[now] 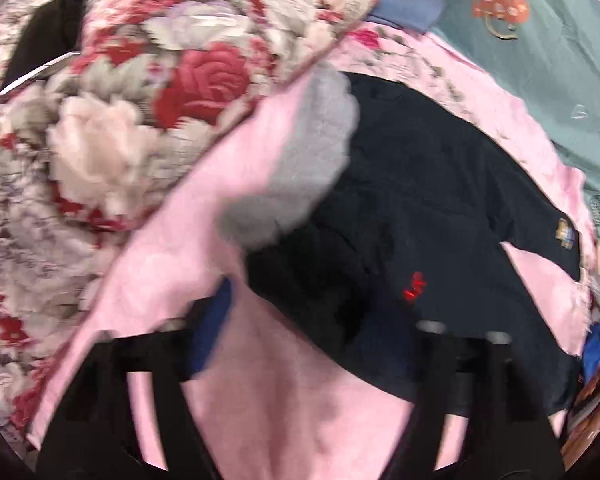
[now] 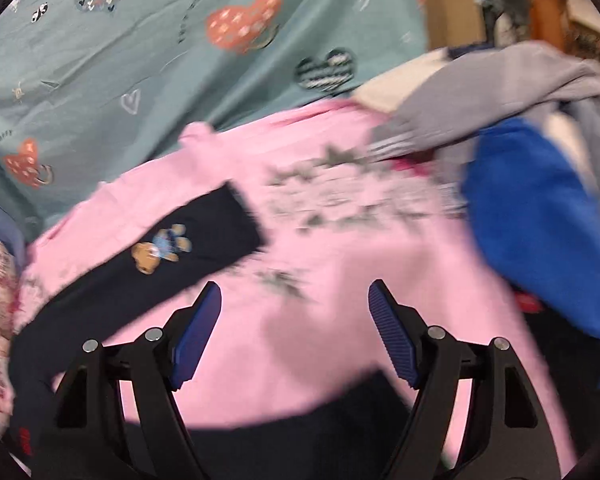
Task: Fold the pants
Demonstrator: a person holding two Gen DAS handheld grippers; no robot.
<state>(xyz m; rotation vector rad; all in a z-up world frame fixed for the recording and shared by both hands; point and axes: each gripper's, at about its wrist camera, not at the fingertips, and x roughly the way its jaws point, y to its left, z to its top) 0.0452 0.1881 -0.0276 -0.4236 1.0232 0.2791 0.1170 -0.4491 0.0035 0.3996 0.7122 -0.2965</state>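
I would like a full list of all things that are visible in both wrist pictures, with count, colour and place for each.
dark navy fabric pants with a small bear patch: one, navy, spread on the pink sheet
pink cotton sheet: one, pink with grey stars, under the pants
thick floral quilt: one, red, white and grey roses, left of the pants
teal bedsheet with heart prints: one, teal, beyond the pink sheet
grey fleece cloth: one, grey, at the pants' edge
bright blue garment: one, blue, right side
grey garment: one, grey, above the blue one
left gripper: black, fingers apart, blurred
right gripper: black with blue pads, fingers apart, empty
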